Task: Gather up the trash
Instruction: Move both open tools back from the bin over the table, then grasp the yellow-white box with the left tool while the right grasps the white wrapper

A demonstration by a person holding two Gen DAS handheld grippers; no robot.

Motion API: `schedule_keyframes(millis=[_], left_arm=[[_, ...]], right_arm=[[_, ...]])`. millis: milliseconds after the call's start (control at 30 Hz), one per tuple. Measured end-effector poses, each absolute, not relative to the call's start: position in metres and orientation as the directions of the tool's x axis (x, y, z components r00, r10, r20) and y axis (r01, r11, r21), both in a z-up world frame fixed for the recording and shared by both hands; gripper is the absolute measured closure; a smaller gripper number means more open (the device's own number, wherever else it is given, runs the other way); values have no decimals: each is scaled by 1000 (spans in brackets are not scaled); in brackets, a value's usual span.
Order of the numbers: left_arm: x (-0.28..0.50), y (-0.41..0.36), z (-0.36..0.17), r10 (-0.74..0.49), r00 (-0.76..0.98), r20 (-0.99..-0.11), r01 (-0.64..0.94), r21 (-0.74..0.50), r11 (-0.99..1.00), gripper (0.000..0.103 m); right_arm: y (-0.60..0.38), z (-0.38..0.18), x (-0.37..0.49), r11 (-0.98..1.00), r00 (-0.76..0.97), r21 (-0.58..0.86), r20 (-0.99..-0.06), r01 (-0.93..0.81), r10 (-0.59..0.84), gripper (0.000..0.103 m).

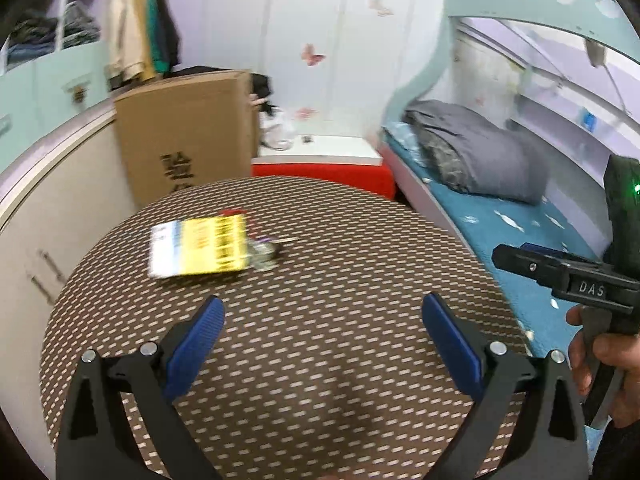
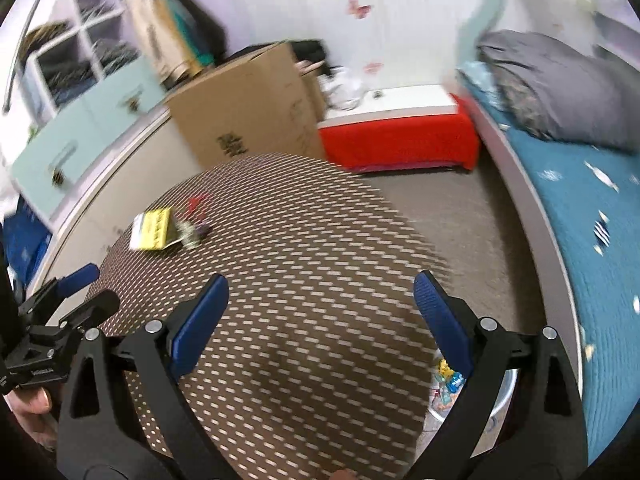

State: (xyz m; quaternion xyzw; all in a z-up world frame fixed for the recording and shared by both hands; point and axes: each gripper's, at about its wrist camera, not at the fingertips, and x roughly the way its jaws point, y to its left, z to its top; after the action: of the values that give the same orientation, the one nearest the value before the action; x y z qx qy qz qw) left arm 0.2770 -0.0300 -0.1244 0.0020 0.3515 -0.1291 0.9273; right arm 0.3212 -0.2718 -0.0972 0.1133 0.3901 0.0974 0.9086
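Observation:
A yellow and white wrapper (image 1: 198,246) lies on the round brown patterned table (image 1: 320,340), with a crumpled silvery wrapper (image 1: 262,254) against its right edge and a red scrap (image 1: 232,212) behind it. My left gripper (image 1: 322,318) is open and empty, above the table short of the wrappers. My right gripper (image 2: 320,296) is open and empty over the table's right part. In the right wrist view the yellow wrapper (image 2: 152,230), silvery wrapper (image 2: 192,234) and red scrap (image 2: 196,203) lie far left. A metal bin (image 2: 500,396) holding colourful trash (image 2: 448,380) stands on the floor under the right finger.
A tall cardboard box (image 1: 188,136) stands behind the table. A red-skirted low table (image 2: 400,140) is beyond it. A bed with blue sheet (image 2: 592,240) and grey duvet (image 1: 476,152) runs along the right. Cabinets (image 1: 48,92) line the left wall.

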Motion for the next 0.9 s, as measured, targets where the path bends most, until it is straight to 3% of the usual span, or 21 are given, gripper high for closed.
schedule_keyframes(millis=[267,433,667,767,833,900], left_arm=[[279,36,-147,-155,724,-672,85,-137,987,6],[282,69,-165,-127,705,-698,7,-173,985,6],[282,88,-177,-102,694,-713,-40,-179,983,6],[285,90,-179,-95,690,-717,-52,-180,982,6],[290,89,-179,-93,689,-718,-55,-180,982,6],[294,87,-179,-92,690,-718,-55,-179,982,6]], right_arm=[[-177,-111,370,940,591,217,-733,-264,336,12],[-130,-124,404,929,553,164,-764,-332,333,33],[-80,-141,442,899,508,113,-792,-422,338,42],[-68,-145,451,890,498,103,-798,-444,340,59],[-63,-149,456,882,479,116,-803,-457,354,75],[-63,-152,451,875,467,136,-802,-465,373,79]])
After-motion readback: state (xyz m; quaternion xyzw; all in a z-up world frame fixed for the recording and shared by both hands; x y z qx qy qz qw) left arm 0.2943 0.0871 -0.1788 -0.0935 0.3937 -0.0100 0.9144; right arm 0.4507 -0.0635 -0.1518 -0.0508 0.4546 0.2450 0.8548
